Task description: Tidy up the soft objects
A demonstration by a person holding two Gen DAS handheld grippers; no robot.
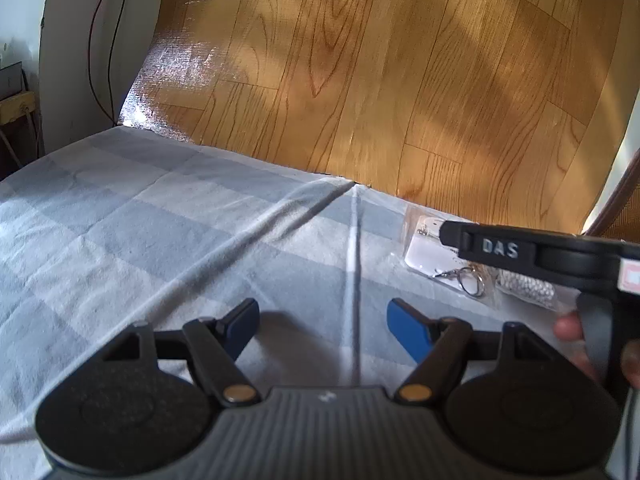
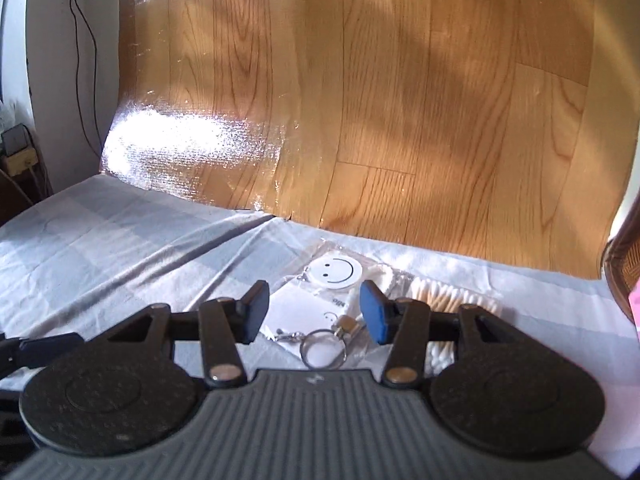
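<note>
two grippers are in view, each with two blue-padded fingers. the left gripper (image 1: 322, 330) has its fingers spread over the checked cloth (image 1: 160, 240), nothing between them, only a raised crease of fabric running away just inside its right finger. the right gripper (image 2: 314, 312) also has its fingers apart and pinches nothing; in the left view its side shows as a black bar marked "das", with part of a hand (image 1: 572, 330) on the grip below. just ahead of and between the right gripper's fingers lies one clear plastic packet (image 2: 320, 276) holding one round white smiley badge (image 2: 332, 270). nearer, under the gap, sit one key ring (image 2: 322, 348) with a small clasp beside it, resting on white card. to the right of the right finger lies one pack of cotton swabs (image 2: 444, 296), partly hidden behind that finger and the gripper's body, so the number of swabs is impossible to count. in the left view the same packet is half covered by the right gripper, and a pale beaded or knitted shape beside the ring is too blurred to name. a wood-pattern sheet (image 2: 400, 100) rises beyond the cloth, and a brown wicker edge is cut off at the far right.
</note>
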